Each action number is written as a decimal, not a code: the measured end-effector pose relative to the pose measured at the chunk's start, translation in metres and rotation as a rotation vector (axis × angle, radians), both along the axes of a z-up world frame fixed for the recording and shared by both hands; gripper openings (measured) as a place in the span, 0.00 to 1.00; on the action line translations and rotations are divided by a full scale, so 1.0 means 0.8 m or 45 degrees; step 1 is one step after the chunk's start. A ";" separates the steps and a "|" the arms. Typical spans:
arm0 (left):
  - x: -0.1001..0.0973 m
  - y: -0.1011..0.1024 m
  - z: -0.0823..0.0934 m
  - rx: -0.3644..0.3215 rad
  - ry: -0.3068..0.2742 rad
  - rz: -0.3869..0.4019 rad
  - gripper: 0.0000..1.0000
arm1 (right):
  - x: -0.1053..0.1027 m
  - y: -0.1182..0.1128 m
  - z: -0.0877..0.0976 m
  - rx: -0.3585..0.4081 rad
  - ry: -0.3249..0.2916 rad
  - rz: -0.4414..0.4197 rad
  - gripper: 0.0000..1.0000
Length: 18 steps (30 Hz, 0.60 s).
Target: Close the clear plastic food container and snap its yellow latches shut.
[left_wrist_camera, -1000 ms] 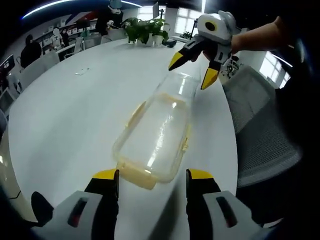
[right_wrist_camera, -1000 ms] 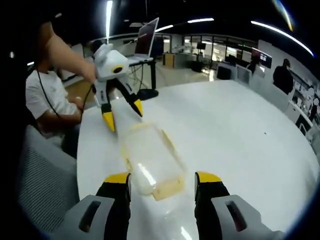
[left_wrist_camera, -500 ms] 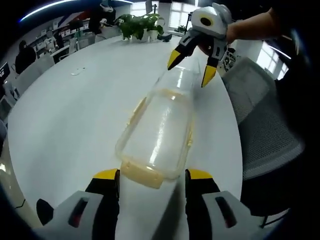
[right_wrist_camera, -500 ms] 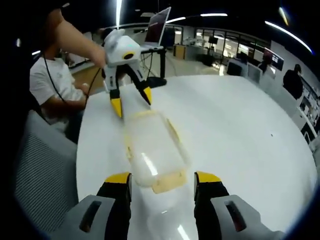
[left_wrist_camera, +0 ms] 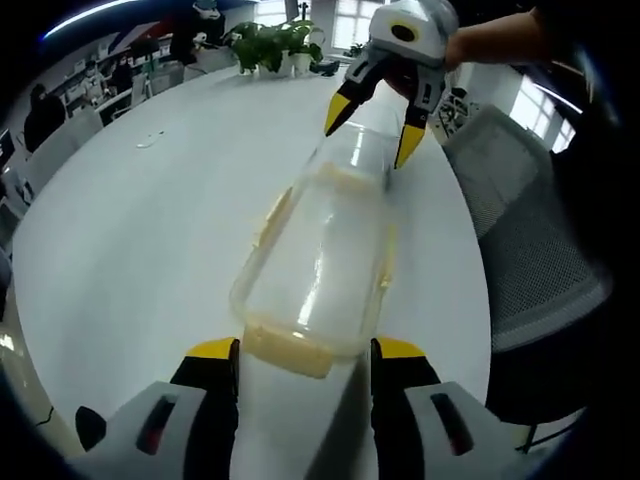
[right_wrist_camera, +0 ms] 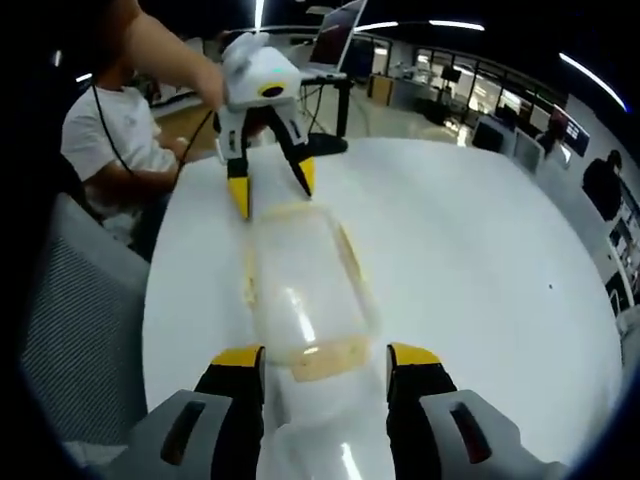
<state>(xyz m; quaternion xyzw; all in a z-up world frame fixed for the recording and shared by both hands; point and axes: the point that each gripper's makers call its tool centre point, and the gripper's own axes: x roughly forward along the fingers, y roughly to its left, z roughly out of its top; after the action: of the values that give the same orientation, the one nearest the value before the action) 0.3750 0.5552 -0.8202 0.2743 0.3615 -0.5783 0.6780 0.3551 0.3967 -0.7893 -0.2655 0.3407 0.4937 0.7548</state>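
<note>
A long clear plastic container (left_wrist_camera: 322, 260) with its lid on lies on the white round table (left_wrist_camera: 130, 230). Pale yellow latches show at its near end (left_wrist_camera: 288, 347) and along its sides. My left gripper (left_wrist_camera: 304, 352) stands open, its yellow-tipped jaws on either side of the near end latch. At the far end my right gripper (left_wrist_camera: 368, 128) hangs open over the container. In the right gripper view, my right gripper (right_wrist_camera: 323, 358) straddles the container (right_wrist_camera: 300, 290) end with its yellow latch (right_wrist_camera: 322, 358), and the left gripper (right_wrist_camera: 270, 190) stands open at the far end.
Grey mesh chairs (left_wrist_camera: 520, 240) stand close to the table's edge. Potted plants (left_wrist_camera: 268, 50) sit at the far side of the table. A seated person in a white shirt (right_wrist_camera: 110, 160) is beyond the table, with a laptop (right_wrist_camera: 335, 30) behind. A small item (left_wrist_camera: 150, 141) lies far left.
Both grippers have closed in on the container's two ends; each end latch now sits nearer between the jaws. The container looks unmoved.
</note>
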 end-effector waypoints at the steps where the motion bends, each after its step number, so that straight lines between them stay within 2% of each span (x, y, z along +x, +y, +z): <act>1: 0.000 -0.001 0.000 -0.004 -0.010 -0.014 0.52 | 0.000 0.000 -0.001 -0.006 0.004 0.008 0.48; 7: 0.003 0.002 -0.001 0.007 -0.024 -0.049 0.52 | 0.000 0.000 -0.008 -0.029 0.033 0.026 0.47; 18: 0.001 0.008 -0.012 0.079 -0.019 -0.134 0.51 | 0.003 0.001 -0.019 -0.081 0.075 0.070 0.47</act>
<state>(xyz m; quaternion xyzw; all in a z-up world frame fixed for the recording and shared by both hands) 0.3760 0.5613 -0.8301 0.3181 0.3592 -0.5994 0.6407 0.3578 0.3976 -0.8046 -0.2839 0.3708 0.5110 0.7217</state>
